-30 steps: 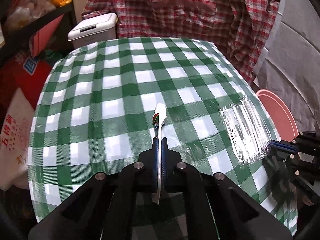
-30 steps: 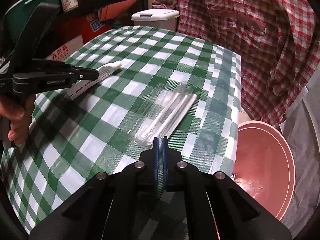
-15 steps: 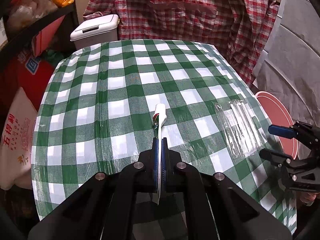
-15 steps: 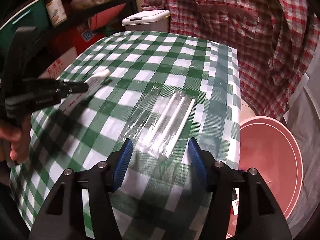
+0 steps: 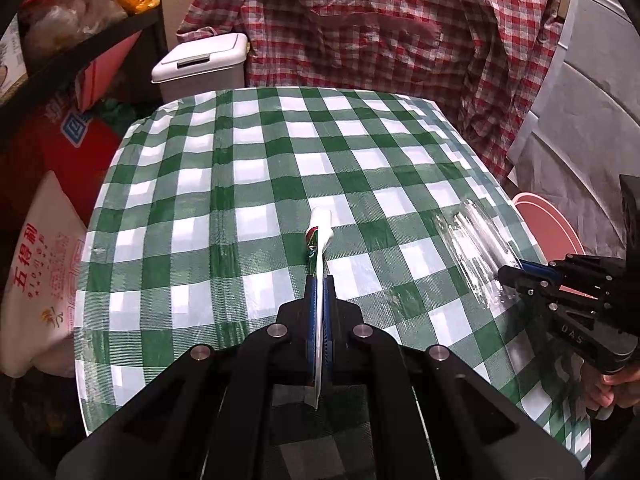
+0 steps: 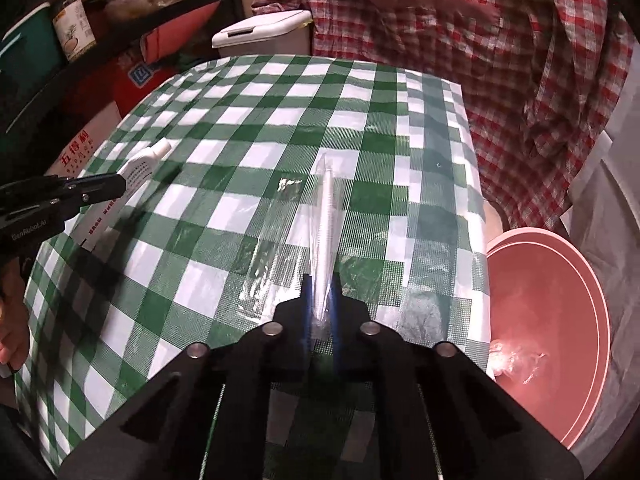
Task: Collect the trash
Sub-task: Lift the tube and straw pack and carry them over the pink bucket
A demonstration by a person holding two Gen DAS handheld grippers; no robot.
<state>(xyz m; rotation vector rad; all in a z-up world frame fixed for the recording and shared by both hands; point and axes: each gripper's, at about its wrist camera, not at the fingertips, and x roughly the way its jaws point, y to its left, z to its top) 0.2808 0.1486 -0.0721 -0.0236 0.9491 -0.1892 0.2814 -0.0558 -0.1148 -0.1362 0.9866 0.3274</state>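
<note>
The white tube (image 5: 319, 240), flattened and with coloured print, is held edge-on, cap towards 12 o'clock. The clear plastic wrapper (image 6: 320, 236), with white sticks inside, is crumpled, lifted, pointing to 12 o'clock.

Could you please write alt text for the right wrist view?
The right gripper is shut on a clear plastic wrapper over a green checked tablecloth. A pink bin stands right; the left gripper holds a white tube.

Green-checked table (image 5: 256, 184), white lidded bin (image 5: 202, 66) behind, cluttered dark shelf (image 5: 80, 40) at left
</note>
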